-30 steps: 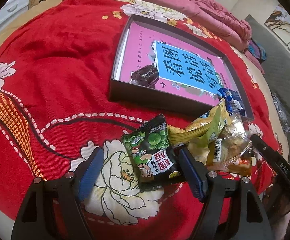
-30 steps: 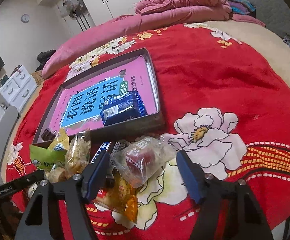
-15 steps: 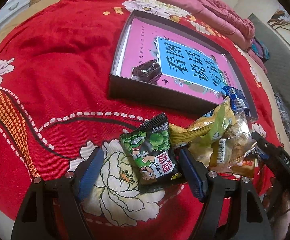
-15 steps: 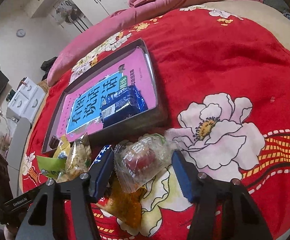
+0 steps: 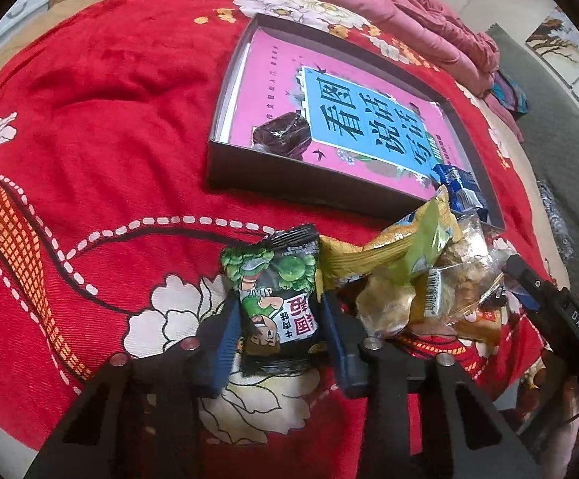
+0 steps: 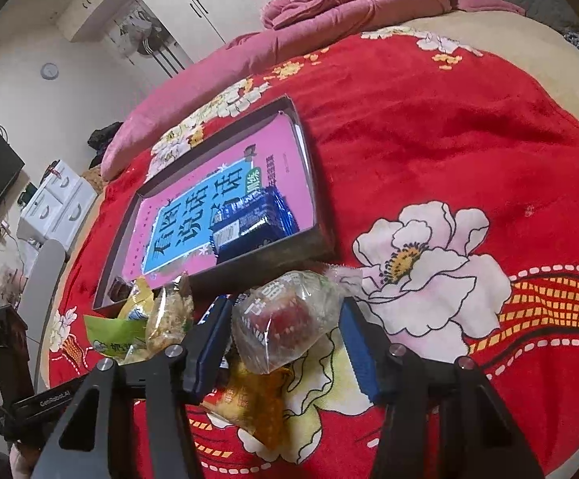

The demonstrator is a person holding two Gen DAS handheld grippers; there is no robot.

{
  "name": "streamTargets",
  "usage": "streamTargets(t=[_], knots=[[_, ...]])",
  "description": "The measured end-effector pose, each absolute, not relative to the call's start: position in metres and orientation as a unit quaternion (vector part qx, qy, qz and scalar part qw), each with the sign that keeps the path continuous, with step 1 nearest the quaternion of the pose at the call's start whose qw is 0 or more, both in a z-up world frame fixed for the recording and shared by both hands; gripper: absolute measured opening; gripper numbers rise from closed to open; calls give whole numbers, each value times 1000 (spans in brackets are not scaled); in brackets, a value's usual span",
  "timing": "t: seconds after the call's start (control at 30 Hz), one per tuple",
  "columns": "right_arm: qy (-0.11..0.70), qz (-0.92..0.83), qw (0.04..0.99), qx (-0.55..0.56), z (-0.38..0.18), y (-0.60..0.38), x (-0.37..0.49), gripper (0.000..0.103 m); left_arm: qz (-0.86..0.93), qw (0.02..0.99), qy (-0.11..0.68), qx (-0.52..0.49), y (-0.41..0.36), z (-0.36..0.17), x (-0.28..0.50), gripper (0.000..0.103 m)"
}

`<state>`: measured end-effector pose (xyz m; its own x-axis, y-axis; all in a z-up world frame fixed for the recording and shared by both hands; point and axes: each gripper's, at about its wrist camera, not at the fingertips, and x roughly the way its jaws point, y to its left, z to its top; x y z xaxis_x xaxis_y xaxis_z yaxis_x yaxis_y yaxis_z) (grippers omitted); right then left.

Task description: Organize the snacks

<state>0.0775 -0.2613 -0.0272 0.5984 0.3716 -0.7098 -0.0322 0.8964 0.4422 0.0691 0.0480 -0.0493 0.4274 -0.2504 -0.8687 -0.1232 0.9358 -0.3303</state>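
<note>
A pile of snack packets lies on the red flowered bedspread in front of a dark shallow box [image 5: 313, 191] lined with a pink book. My left gripper [image 5: 279, 331] is shut on a black-and-green pea snack packet [image 5: 281, 295]. My right gripper [image 6: 285, 331] is open around a clear packet with a red sweet [image 6: 285, 319], jaws at both sides, a gap still showing on the right. The box [image 6: 273, 251] holds a dark wrapped sweet [image 5: 283, 135] and a blue packet [image 6: 249, 219].
Yellow-green and clear packets [image 5: 421, 275] lie between the grippers; an orange packet [image 6: 249, 403] lies under the right gripper. A pink quilt [image 5: 409, 4] is bunched at the far bed edge. A white drawer unit [image 6: 58, 203] and wardrobes stand beyond the bed.
My left gripper's jaws have closed in from wide open onto the pea snack packet. My right gripper has narrowed slightly around the clear packet and tilted.
</note>
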Motion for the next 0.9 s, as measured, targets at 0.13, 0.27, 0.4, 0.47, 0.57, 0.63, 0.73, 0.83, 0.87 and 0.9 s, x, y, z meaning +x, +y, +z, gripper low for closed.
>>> streamTargets(t=[0.13, 0.27, 0.4, 0.47, 0.57, 0.63, 0.73, 0.83, 0.87, 0.9], knots=[[420, 118, 879, 192, -21, -262, 72, 55, -45, 828, 527, -186, 52, -46, 66, 37], [408, 120, 884, 196, -15, -264, 68, 55, -42, 834, 517, -190, 56, -40, 62, 35], [396, 124, 888, 201, -10, -267, 65, 55, -41, 845, 500, -186, 58, -31, 57, 32], [394, 129, 887, 204, -9, -267, 65, 55, -44, 845, 499, -187, 59, -30, 57, 32], [389, 133, 889, 203, -7, -265, 65, 55, -46, 847, 495, -189, 60, -29, 57, 32], [383, 136, 891, 202, -5, -265, 66, 55, -47, 852, 485, -191, 61, -25, 56, 32], [376, 139, 894, 200, -2, -264, 65, 55, -50, 860, 468, -196, 64, -17, 53, 32], [372, 142, 895, 201, 0, -263, 66, 55, -55, 863, 461, -200, 66, -15, 54, 32], [370, 142, 895, 202, 0, -263, 66, 55, -54, 864, 458, -201, 66, -14, 54, 32], [368, 143, 897, 201, 1, -262, 66, 55, -55, 866, 454, -201, 66, -12, 54, 32]])
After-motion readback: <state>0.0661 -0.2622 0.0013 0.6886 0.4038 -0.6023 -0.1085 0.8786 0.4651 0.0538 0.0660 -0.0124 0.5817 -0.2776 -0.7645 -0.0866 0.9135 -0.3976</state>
